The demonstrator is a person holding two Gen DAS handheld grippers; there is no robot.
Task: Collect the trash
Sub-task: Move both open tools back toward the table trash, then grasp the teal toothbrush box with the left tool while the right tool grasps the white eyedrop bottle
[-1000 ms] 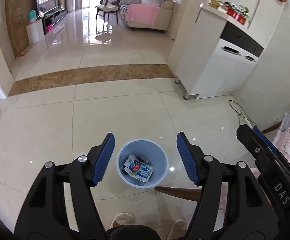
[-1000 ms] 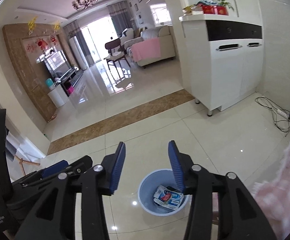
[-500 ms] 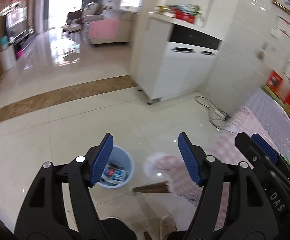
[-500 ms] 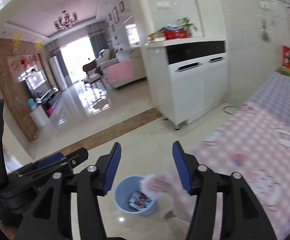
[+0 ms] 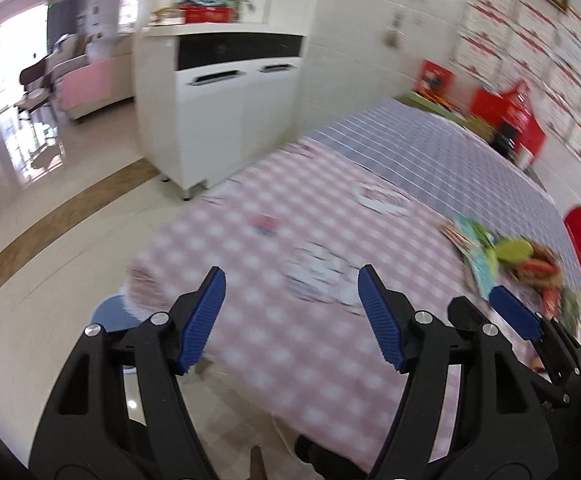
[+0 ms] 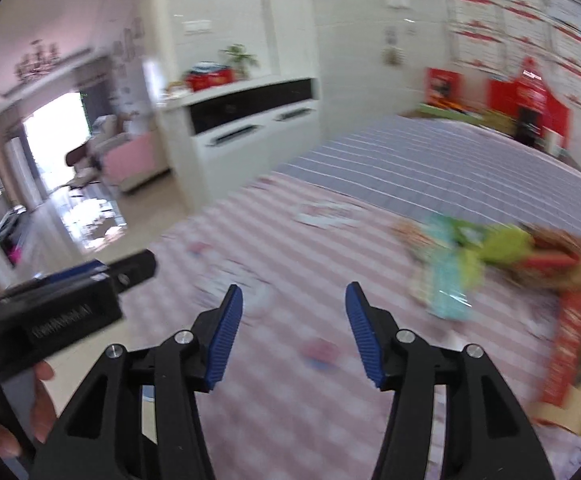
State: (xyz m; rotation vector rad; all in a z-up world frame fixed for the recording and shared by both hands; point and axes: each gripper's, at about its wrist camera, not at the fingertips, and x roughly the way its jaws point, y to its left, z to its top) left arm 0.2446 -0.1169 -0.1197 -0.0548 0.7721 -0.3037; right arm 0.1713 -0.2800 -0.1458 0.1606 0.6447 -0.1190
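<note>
Two handheld grippers look down over a surface [image 5: 330, 360] covered in a pink checked cloth, with a grey checked cloth across its far half; both views are blurred by motion. At the near left, a blue waste bin [image 5: 110, 314] on the tiled floor peeks out from under the edge of the cloth. The left gripper [image 5: 292, 314] has its blue fingers spread wide with only bare cloth between them, holding nothing. The right gripper [image 6: 294, 330] is also empty, its fingers parted to a moderate gap over the cloth. The trash, a loose pile of colourful snack wrappers [image 6: 490, 256] in teal, lime green and red, lies on the surface to the far right of both pairs of fingers, strung out roughly left to right. The right gripper looks the nearer one, with the pile just beyond and to the right of its right-hand finger; the left gripper is further off.
</note>
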